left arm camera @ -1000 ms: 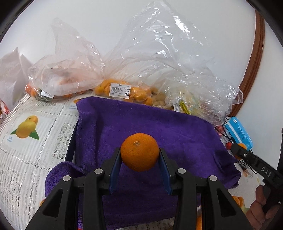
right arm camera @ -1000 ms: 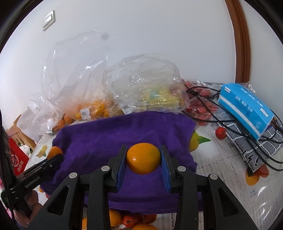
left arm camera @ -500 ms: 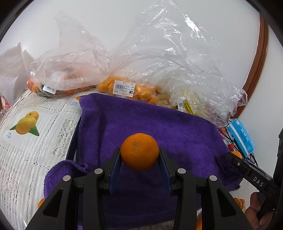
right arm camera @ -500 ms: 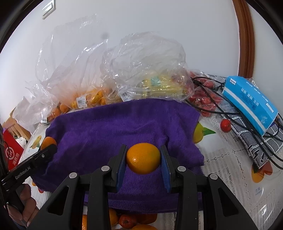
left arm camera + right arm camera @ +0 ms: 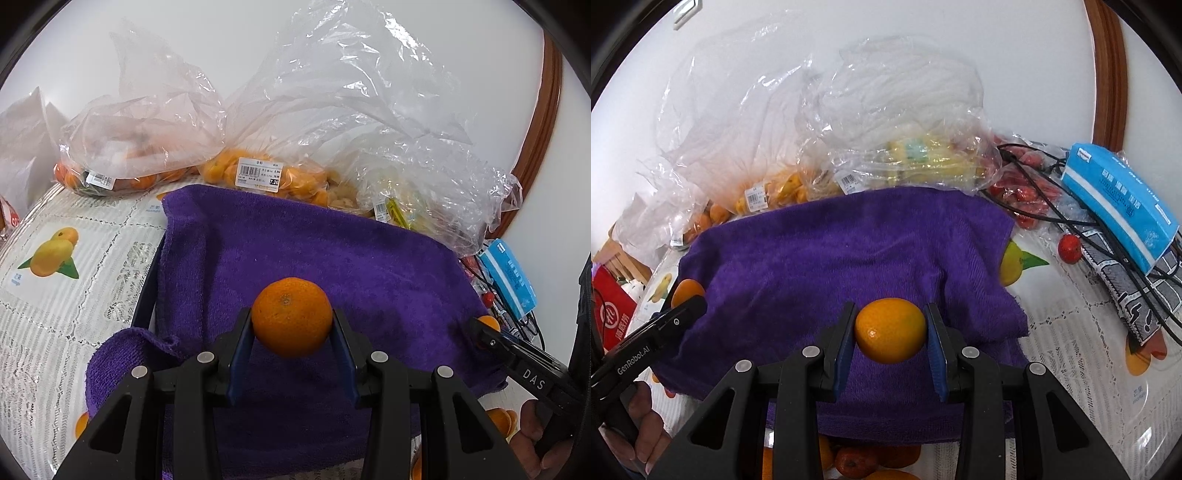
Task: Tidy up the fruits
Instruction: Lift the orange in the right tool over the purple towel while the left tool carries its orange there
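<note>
My left gripper (image 5: 292, 326) is shut on an orange tangerine (image 5: 291, 315), held above a purple towel (image 5: 332, 251) spread over the table. My right gripper (image 5: 891, 328) is shut on a smoother yellow-orange citrus fruit (image 5: 890, 329), also over the purple towel (image 5: 831, 251). In the left wrist view the right gripper (image 5: 484, 328) pokes in at the right edge, and in the right wrist view the left gripper (image 5: 687, 302) shows at the left with its tangerine (image 5: 685, 291). More loose oranges and red fruits (image 5: 871, 458) lie under the towel's near edge.
Clear plastic bags of oranges (image 5: 258, 173), (image 5: 122, 162) and yellow fruit (image 5: 923, 158) line the wall behind the towel. A blue tissue box (image 5: 1119, 206), black cables (image 5: 1052, 218), red tomatoes (image 5: 1069, 248) and a patterned cloth lie right. The tablecloth (image 5: 55, 280) is white with fruit prints.
The right gripper has sunk a little toward the towel with its fruit, and the towel fills more of its view. The left gripper has stayed nearly still.
</note>
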`<state>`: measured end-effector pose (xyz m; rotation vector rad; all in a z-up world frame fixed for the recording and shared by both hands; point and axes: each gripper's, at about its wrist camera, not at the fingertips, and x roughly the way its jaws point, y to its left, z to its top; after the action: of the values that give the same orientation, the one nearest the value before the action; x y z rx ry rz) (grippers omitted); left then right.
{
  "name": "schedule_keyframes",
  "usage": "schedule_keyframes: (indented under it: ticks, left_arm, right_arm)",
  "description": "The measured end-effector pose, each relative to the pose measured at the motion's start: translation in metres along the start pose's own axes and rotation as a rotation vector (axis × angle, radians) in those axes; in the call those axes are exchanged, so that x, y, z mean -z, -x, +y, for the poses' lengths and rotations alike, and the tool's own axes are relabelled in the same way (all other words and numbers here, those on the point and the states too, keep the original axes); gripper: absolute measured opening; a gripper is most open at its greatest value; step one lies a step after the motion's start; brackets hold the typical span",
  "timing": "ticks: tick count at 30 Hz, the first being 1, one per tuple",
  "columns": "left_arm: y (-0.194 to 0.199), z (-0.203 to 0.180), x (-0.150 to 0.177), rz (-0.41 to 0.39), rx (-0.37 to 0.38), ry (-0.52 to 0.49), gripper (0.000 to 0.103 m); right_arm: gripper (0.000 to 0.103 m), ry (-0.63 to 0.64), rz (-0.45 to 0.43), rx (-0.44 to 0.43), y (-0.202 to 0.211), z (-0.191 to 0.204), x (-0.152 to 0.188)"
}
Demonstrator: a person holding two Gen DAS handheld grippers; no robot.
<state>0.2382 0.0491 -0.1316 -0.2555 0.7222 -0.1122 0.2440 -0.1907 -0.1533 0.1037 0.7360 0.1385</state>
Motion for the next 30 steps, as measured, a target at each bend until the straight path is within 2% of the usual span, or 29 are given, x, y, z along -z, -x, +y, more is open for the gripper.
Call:
schedule_keyframes:
  ticks: [30]
  left_arm:
    - [-0.011, -0.001, 0.001, 0.052, -0.022, -0.007, 0.039]
  right_arm:
    - [0.036, 0.029, 0.055, 0.007, -0.012, 0.006, 0.003]
